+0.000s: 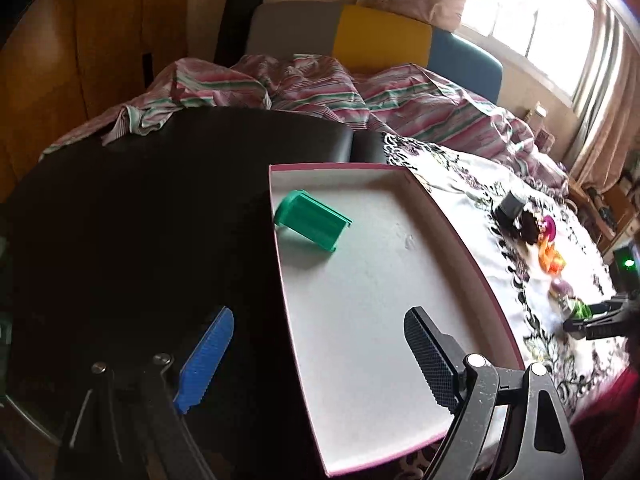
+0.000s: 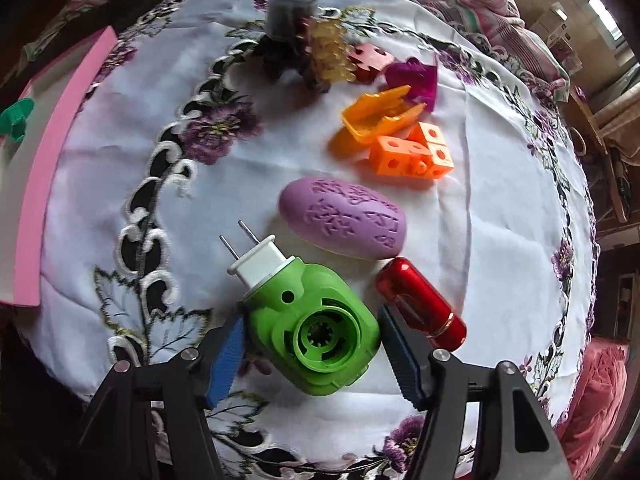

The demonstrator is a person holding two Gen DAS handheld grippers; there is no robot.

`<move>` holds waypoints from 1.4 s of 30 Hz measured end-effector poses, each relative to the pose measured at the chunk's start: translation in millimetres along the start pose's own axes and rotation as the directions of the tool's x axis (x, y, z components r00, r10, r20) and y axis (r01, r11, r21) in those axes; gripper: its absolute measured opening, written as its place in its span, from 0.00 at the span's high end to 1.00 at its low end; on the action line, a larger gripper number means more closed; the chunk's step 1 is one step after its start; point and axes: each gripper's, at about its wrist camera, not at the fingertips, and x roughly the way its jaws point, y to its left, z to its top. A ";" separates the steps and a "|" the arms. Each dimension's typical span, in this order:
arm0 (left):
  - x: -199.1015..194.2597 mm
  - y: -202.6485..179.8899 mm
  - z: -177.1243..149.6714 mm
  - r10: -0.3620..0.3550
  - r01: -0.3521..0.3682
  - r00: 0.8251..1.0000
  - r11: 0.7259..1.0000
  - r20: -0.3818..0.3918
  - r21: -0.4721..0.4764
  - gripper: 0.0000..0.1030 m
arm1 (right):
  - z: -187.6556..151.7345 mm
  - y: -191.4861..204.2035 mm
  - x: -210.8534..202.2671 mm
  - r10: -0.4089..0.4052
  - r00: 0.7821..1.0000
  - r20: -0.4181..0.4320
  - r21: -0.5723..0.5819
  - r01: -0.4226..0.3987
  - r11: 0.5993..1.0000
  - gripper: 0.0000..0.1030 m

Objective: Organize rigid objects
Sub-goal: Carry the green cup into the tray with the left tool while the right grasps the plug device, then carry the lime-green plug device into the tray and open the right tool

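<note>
Right wrist: green plug-in device (image 2: pixel 316 320) flat, prongs toward upper left.

Round table under white embroidered cloth (image 2: pixel 120 184). On it: pink-rimmed tray (image 1: pixel 460 236) at left; green plug (image 2: pixel 312 320) near, purple oval (image 2: pixel 344 220) and red tube (image 2: pixel 420 300) beside it; orange blocks (image 2: pixel 412 152) and dark jar (image 2: pixel 292 12) farther back.

Beside the one pink-rimmed tray (image 2: pixel 36 184) lay one green plug-in unit (image 2: pixel 316 320), one purple oval (image 2: pixel 344 220), one red tube (image 2: pixel 420 304), and three joined orange cubes (image 2: pixel 412 156); in it, one green cap (image 1: pixel 312 220).
</note>
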 end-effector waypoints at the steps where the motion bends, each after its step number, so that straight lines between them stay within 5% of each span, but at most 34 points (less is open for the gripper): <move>1: -1.6 -2.7 -1.5 0.002 -0.002 1.000 1.000 0.000 0.010 0.15 | -1.0 4.6 -1.8 0.006 1.000 0.005 -0.009 -0.006 1.000 0.36; 14: -16.2 -9.4 -5.8 0.022 -0.023 1.000 1.000 0.010 0.019 0.15 | 0.5 59.3 -37.0 0.116 0.986 0.122 -0.038 -0.112 0.993 0.36; 26: -16.4 2.3 -11.2 0.033 -0.033 0.999 0.999 -0.010 -0.014 0.15 | 35.8 128.0 -78.7 0.301 0.923 0.240 -0.135 -0.275 0.952 0.36; 33: -17.5 17.7 -15.2 0.053 -0.053 0.999 0.997 -0.009 -0.058 0.15 | 56.5 196.1 -83.5 0.411 0.887 0.209 -0.233 -0.363 0.902 0.36; 42: -16.6 50.0 -23.0 0.094 -0.097 0.995 0.986 -0.028 -0.133 0.15 | 94.1 276.6 -53.1 0.422 0.894 0.153 -0.241 -0.380 0.893 0.36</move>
